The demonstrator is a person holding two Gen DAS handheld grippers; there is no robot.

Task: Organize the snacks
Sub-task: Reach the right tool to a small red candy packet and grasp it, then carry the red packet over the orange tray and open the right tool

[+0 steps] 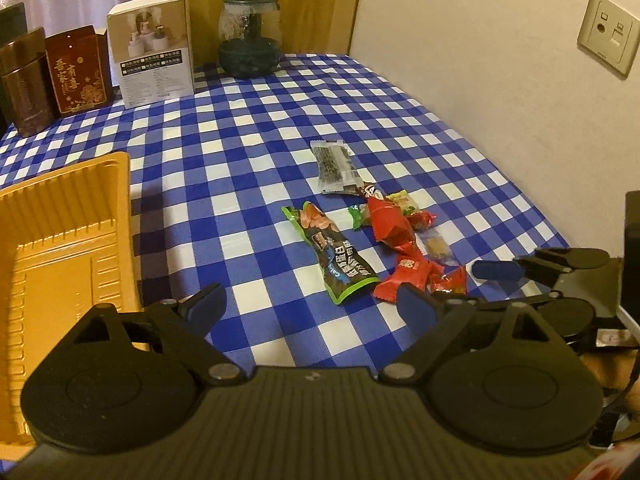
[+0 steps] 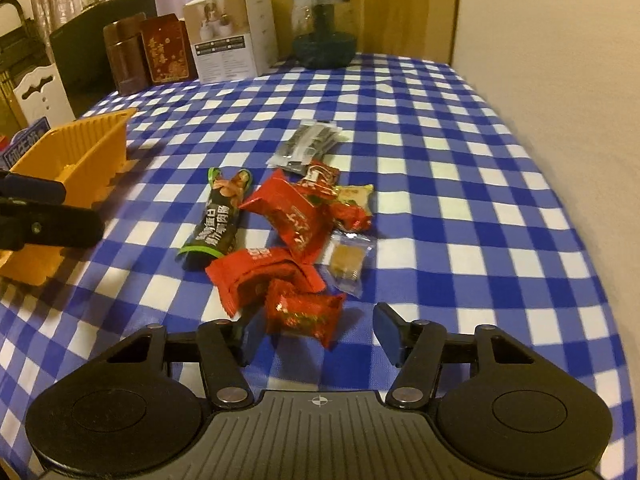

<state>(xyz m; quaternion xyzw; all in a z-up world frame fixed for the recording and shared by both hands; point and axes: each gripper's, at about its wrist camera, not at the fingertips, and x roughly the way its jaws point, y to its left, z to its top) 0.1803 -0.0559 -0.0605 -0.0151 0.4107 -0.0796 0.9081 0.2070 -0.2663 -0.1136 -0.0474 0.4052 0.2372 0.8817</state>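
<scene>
Tool work first: our right tool (image 2: 316, 340) sits low in the right wrist view, about half open, with a small red packet (image 2: 304, 314) lying between its pads. The pads do not look pressed on it, so we judge it not yet gripped. Our left tool (image 1: 310, 306) stands wide open at the bottom of the left wrist view, over bare checked cloth, with nothing between its fingers.

We take the step in hand to be the first pick from the pile. The snacks lie in a loose heap at the centre of the counter (image 2: 460, 160): a long green and black packet (image 2: 218, 216) on the left of the heap, a large red packet (image 2: 288, 212) in the middle, a clear wrapped biscuit (image 2: 348, 260) to its right, and a dark clear-sided packet (image 2: 308, 142) furthest up the frame. An orange tray (image 1: 68, 240) stands at the left edge of the left wrist view, well apart from the heap, and we see nothing in it.

Next, we think the right tool must close fully on the small red packet without catching the neighbouring red wrapper (image 2: 260, 272) that touches it, then carry it left to the tray. Thin, slippery wrappers may slide from a light pinch.
</scene>
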